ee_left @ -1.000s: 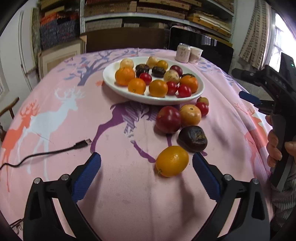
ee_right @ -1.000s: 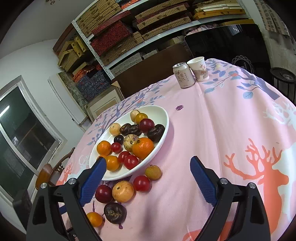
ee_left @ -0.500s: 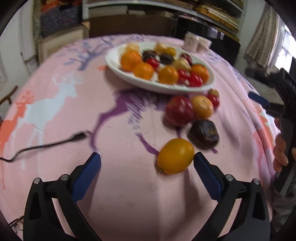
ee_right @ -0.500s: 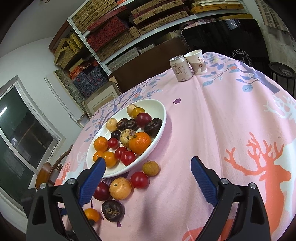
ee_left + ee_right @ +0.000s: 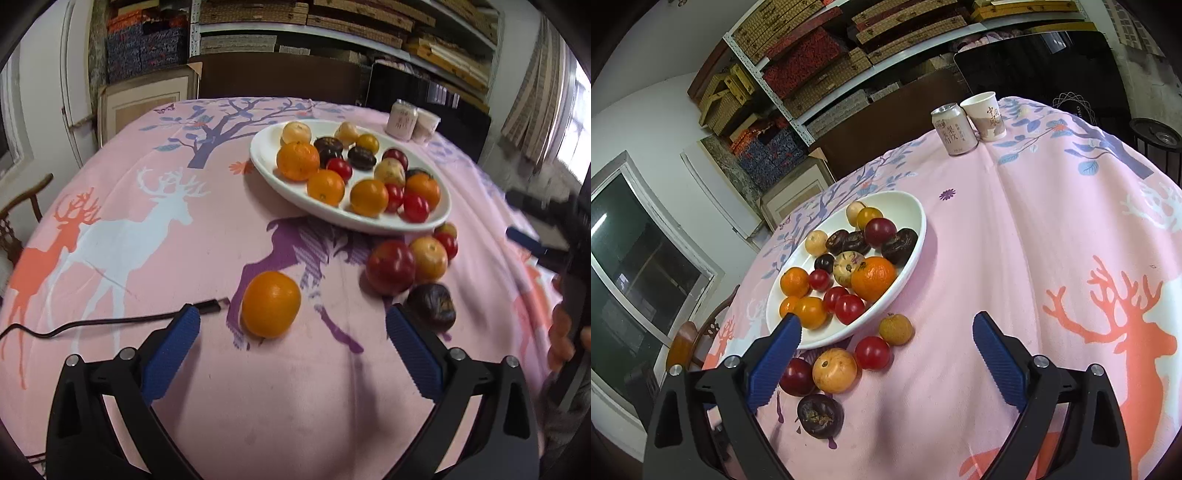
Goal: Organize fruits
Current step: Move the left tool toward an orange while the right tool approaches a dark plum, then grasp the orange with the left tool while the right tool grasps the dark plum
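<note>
An orange [image 5: 270,303] lies on the pink cloth just ahead of my open left gripper [image 5: 293,330], lined up with the gap between its blue pads, nearer the left pad. A white oval plate [image 5: 354,220] behind it holds several oranges, cherry tomatoes and dark fruits. Right of the orange sit a red apple [image 5: 390,266], a tan fruit [image 5: 429,257] and a dark fruit [image 5: 431,305]. My right gripper [image 5: 886,338] stands open over the cloth; the same plate [image 5: 912,254] and loose fruits, a tan one [image 5: 834,370], a tomato [image 5: 872,352] and a dark one [image 5: 820,415], lie near its left finger.
A black cable with a plug [image 5: 210,305] runs in from the left beside the left pad. A can [image 5: 953,129] and a paper cup [image 5: 985,116] stand at the table's far edge. A hand [image 5: 563,332] holding the other gripper shows at the right. Shelves stand behind; a chair [image 5: 690,341] stands at the table's left.
The left wrist view has swung right, so the orange has shifted from the right pad toward the left pad. The right gripper has edged closer to the loose fruits.
</note>
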Demonstrator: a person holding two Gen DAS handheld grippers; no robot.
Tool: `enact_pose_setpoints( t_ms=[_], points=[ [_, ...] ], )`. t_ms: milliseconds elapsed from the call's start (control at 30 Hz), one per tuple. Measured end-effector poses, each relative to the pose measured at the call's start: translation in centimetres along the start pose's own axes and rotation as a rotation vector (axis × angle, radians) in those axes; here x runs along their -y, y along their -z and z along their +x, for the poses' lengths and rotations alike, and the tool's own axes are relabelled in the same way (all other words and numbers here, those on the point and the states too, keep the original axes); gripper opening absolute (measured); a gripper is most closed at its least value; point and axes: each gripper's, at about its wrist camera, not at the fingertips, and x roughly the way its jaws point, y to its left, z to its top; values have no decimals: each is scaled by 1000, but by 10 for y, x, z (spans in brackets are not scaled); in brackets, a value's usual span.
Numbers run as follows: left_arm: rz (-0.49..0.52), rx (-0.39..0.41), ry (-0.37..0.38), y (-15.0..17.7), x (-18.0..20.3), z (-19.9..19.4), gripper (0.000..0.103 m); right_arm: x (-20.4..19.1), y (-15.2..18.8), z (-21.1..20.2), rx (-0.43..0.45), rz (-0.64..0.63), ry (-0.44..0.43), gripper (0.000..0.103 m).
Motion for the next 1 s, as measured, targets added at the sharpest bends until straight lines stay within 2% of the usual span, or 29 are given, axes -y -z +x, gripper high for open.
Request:
enact_pose_setpoints(
  t_ms=[133, 267, 600, 767, 900, 1000],
  points=[
    [-49, -5, 38, 0, -9, 2, 99, 0, 0, 0, 5, 4, -4, 95],
    [-1, 1, 39, -5, -2, 6, 99, 0, 1, 2, -1, 5, -3, 95],
    [47, 26, 8, -12, -3, 11, 99, 1, 0, 4, -17, 12, -4, 95],
    [94, -29, 31, -10, 6, 21, 99, 1, 1, 6, -29, 10, -2, 95],
    [96, -36, 82, -8, 9, 20, 99, 2, 1, 7, -35, 12, 0, 95],
    [115, -28, 77, -7, 13, 19, 99, 2, 1, 8, -37, 15, 0, 95]
  ],
)
